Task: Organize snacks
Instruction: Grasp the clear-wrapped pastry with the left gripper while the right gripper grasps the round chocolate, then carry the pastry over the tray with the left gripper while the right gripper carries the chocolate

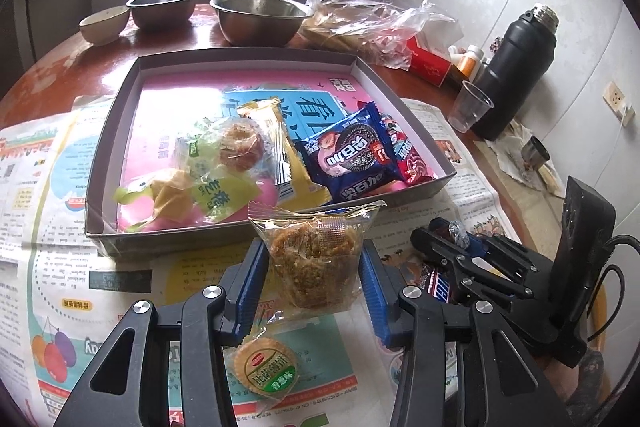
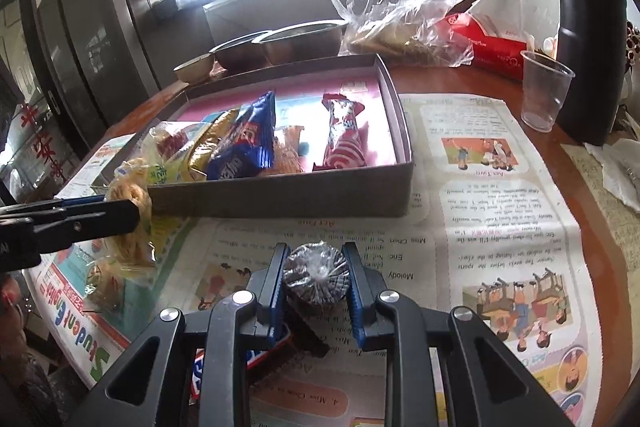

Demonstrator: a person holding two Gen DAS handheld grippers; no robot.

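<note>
Snacks sit in both grippers: the left gripper (image 1: 314,269) has its fingers closed on a wrapped cake (image 1: 316,259), the right gripper (image 2: 316,277) on a foil-wrapped round snack (image 2: 316,277), each short of the box (image 2: 280,203) ahead. Loose, crinkly wrappers could slip free over the rim.

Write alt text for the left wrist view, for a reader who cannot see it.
The left tool grips a clear-wrapped brown pastry just in front of a shallow cardboard box already holding several wrapped snacks, on a newspaper-covered table. A round biscuit packet lies on the newspaper below it, and the right tool is at the right.
</note>
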